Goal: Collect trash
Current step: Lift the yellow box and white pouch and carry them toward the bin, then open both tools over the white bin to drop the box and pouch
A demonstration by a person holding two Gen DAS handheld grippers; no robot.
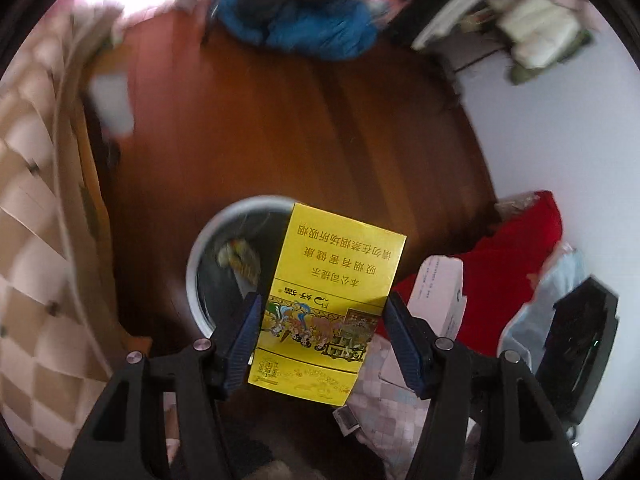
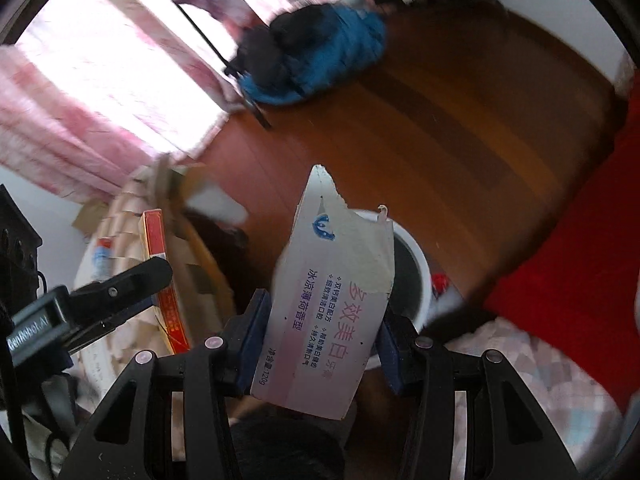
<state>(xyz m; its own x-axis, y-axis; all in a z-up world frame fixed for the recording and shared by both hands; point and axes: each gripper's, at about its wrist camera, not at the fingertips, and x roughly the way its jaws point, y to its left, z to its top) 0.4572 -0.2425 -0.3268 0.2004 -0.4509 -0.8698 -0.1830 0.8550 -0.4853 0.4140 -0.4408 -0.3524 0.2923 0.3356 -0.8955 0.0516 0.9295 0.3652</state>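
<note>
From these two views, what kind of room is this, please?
Probably a bedroom in a home. There is a wooden floor, pink curtains at a bright window, a heap of blue and black clothing on the floor, and a white trash bin standing nearby.

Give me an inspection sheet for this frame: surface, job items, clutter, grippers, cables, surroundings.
Surface: brown wooden floor, blurred by motion.
Job's things: yellow cigarette pack in the left hand-held gripper; torn white toothpaste box in the right hand-held gripper; white bin beyond both, some trash already inside.
Clutter: blue and black clothing heap on the floor; red cloth; a white box beside it.
Grippers: both shut on their boxes, held above the bin area.
Cables: nothing seen for certain.
Surroundings: pink curtain at a bright window; white wall; checked bedding.
</note>
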